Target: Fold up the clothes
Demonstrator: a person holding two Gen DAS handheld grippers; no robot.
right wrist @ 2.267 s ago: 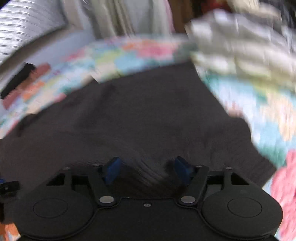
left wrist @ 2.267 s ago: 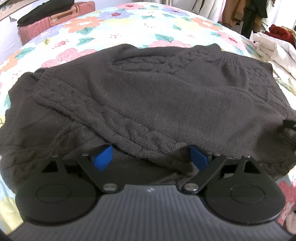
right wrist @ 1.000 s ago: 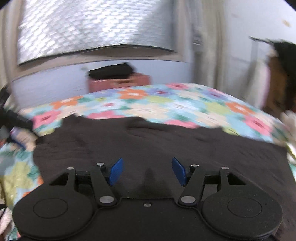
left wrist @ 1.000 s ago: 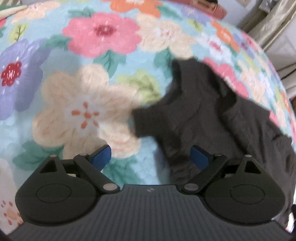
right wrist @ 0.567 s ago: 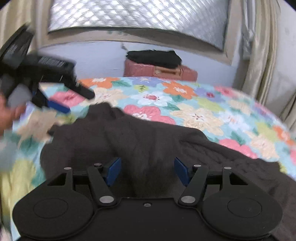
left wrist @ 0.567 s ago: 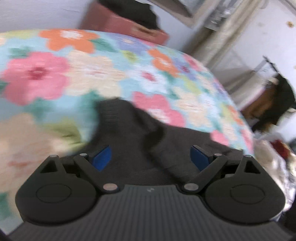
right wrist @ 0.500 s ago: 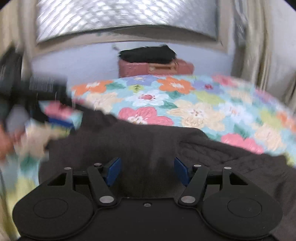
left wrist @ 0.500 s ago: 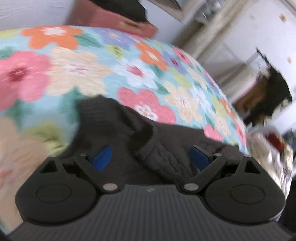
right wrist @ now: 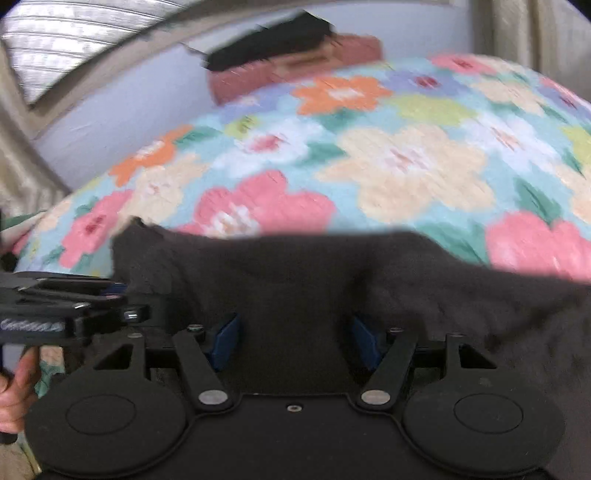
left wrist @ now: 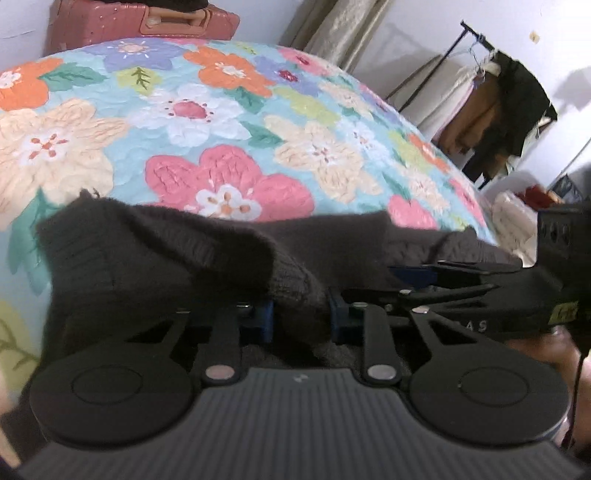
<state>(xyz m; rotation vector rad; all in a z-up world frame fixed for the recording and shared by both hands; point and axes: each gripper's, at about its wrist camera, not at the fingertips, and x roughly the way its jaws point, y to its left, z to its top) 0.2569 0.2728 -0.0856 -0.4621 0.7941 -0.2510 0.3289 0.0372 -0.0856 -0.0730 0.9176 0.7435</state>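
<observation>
A dark brown cable-knit sweater (left wrist: 155, 266) lies on a floral bedspread (left wrist: 221, 110). My left gripper (left wrist: 301, 319) sits at the sweater's near edge, its jaws closing, and the blue pads pinch a raised fold of knit. My right gripper (right wrist: 294, 339) hovers low over the same garment (right wrist: 295, 280). Its jaws are closing but still stand wide, with flat fabric lying between the pads. Each gripper shows in the other's view: the right gripper (left wrist: 376, 282) close beside on the right, the left gripper (right wrist: 125, 295) at the left, held by a hand (right wrist: 14, 387).
A pink suitcase (left wrist: 140, 22) with a dark garment on top stands behind the bed. A clothes rack (left wrist: 498, 110) with hanging garments is at the far right. White folded clothes (left wrist: 513, 229) lie by the bed's right edge. Curtains hang behind.
My left gripper swung from the bare bedspread onto the sweater's edge and closed on a fold. My right gripper moved across the sweater and now sits beside the left one.
</observation>
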